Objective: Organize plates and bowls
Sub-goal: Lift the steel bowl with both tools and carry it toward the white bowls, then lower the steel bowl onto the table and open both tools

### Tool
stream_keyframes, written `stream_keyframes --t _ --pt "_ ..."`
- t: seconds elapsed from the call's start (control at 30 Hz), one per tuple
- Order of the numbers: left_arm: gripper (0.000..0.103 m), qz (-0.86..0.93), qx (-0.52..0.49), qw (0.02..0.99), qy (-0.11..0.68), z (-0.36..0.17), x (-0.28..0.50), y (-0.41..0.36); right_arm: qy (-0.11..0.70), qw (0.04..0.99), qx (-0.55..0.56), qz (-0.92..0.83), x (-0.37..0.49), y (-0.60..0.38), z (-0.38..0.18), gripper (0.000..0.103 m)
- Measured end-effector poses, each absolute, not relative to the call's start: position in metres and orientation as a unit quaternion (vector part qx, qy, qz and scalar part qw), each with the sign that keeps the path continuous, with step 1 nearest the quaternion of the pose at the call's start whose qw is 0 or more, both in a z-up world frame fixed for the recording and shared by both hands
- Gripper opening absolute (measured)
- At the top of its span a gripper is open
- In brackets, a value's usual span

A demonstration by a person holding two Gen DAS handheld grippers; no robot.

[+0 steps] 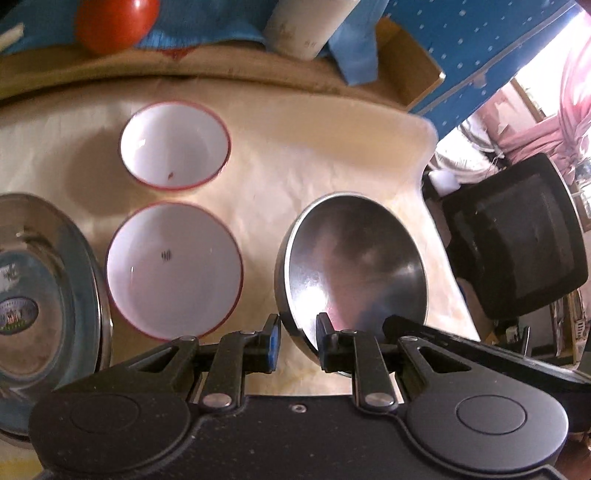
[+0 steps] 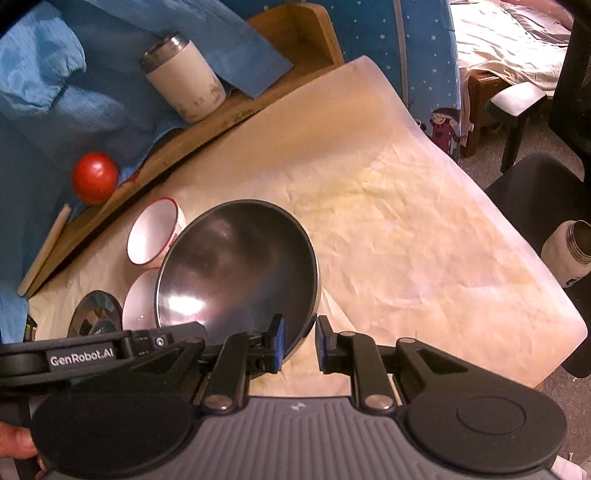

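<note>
A steel bowl [image 1: 354, 266] is tilted above the cream cloth. My left gripper [image 1: 298, 343] straddles its near left rim, jaws partly apart with a gap; my right gripper [image 2: 298, 345] straddles its near right rim [image 2: 236, 266] the same way. Whether either one pinches the rim I cannot tell. Two white bowls with red rims stand left of it, one near [image 1: 173, 269] and one far [image 1: 175, 144]; both show in the right wrist view, far [image 2: 153, 232] and near [image 2: 138, 299]. A steel plate [image 1: 40, 302] lies at the far left.
A red ball [image 1: 114, 22] and a white tumbler [image 1: 306, 26] stand on the wooden ledge [image 2: 221, 118] behind, with blue cloth [image 2: 74, 74]. A black office chair [image 1: 517, 236] stands past the table's right edge. A white jar [image 2: 569, 251] is at the right.
</note>
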State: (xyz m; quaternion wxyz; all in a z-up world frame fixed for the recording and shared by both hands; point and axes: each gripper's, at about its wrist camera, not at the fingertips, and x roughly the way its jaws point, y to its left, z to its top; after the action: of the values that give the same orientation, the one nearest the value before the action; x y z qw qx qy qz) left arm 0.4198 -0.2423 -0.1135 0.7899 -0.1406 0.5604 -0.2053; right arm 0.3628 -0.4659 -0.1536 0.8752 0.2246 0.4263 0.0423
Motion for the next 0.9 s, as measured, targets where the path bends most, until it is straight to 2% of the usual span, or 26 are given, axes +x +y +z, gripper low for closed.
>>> stream_keyframes --t 0.37,0.57,0.67,0.73,0.77,0.9 --pt "0.022 -0.217 -0.108 0.770 0.590 -0.133 0.428 -0.250 0.453 0.866 0.212 0.033 0.370 -0.460 -0.162 0.020" --pt "0.025 -0.230 -0.110 0.764 0.593 -0.134 0.432 -0.251 0.454 0.864 0.217 0.034 0.370 -0.459 -0.162 0.029" --pt "0.036 -0.242 -0.110 0.761 0.591 -0.132 0.432 -0.250 0.452 0.864 0.220 0.032 0.368 -0.460 -0.161 0.031" --pt "0.053 -0.245 -0.108 0.763 0.589 -0.130 0.433 -0.249 0.449 0.865 0.221 0.029 0.367 -0.461 -0.159 0.038" --pt "0.057 -0.248 -0.105 0.762 0.589 -0.128 0.433 -0.249 0.448 0.866 0.220 0.026 0.366 -0.462 -0.159 0.044" --pt "0.077 -0.262 -0.086 0.757 0.593 -0.122 0.431 -0.246 0.444 0.869 0.217 0.020 0.363 -0.463 -0.154 0.057"
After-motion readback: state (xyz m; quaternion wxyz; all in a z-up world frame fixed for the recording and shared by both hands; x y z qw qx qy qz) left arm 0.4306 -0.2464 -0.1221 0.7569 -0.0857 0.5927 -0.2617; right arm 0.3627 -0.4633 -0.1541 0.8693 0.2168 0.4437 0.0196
